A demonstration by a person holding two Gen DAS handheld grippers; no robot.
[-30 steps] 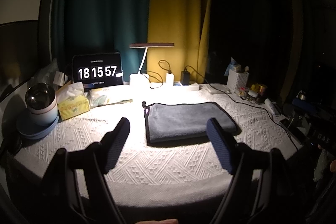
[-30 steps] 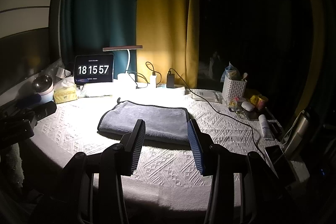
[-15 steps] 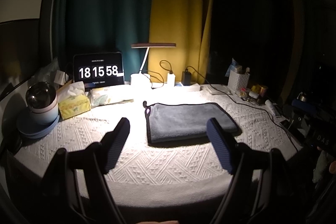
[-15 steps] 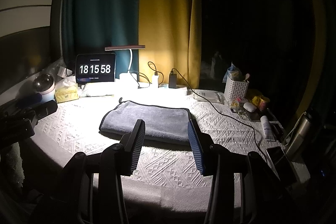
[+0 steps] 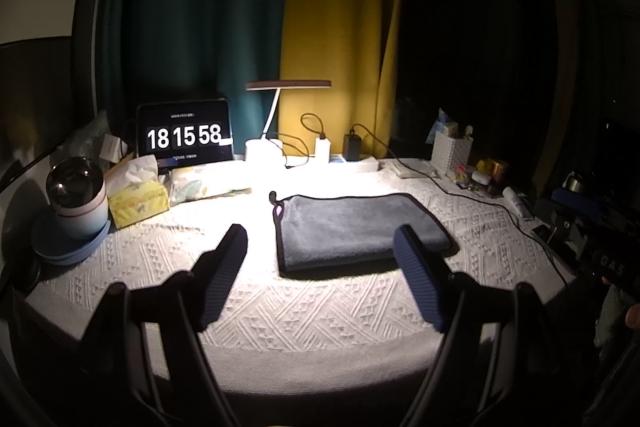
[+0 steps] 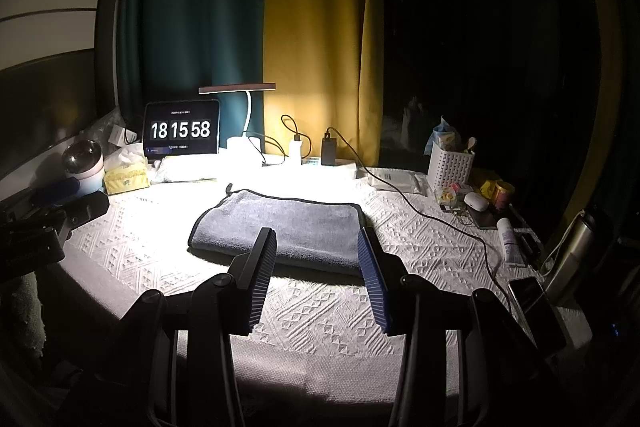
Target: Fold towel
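At mid-surface (image 5: pixel 320 307) we list one folded grey towel (image 5: pixel 360 231), lying flat; our left tongs (image 5: pixel 320 247) and right tongs (image 6: pixel 316 251) hover spread, empty.

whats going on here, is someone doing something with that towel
A person holds a two-finger gripper in each hand, both aimed at a grey towel lying folded on the white patterned tablecloth under a desk lamp. Neither gripper touches it: the left gripper and the right gripper are both open and hover short of the towel's near edge. The clock behind reads 18 15 58. No grasp is under way at this moment.
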